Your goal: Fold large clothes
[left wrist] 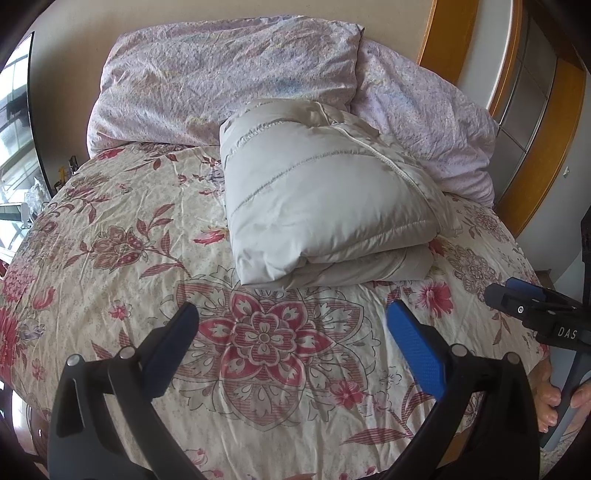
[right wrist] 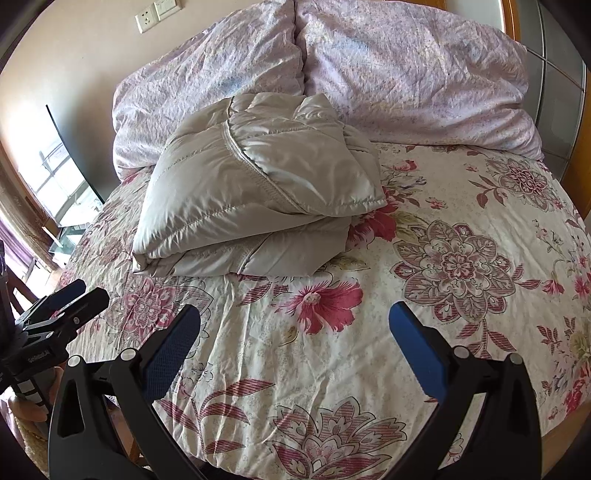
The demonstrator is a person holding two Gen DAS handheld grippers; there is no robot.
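Note:
A pale grey puffer jacket (left wrist: pixel 325 199) lies folded in a thick bundle on the floral bedspread (left wrist: pixel 110 258), near the pillows. It also shows in the right wrist view (right wrist: pixel 251 188). My left gripper (left wrist: pixel 291 325) is open and empty, held above the bedspread in front of the jacket, apart from it. My right gripper (right wrist: pixel 293 325) is open and empty too, in front of the jacket. The right gripper also shows at the right edge of the left wrist view (left wrist: pixel 524 299); the left one shows at the left edge of the right wrist view (right wrist: pixel 62 299).
Two lilac pillows (left wrist: pixel 229 81) (left wrist: pixel 424 122) lie against the wall behind the jacket. A wooden door frame (left wrist: pixel 546 147) stands to the right. A window (right wrist: pixel 59 177) and a dark screen edge are on the left. A wall socket (right wrist: pixel 147 16) is above the bed.

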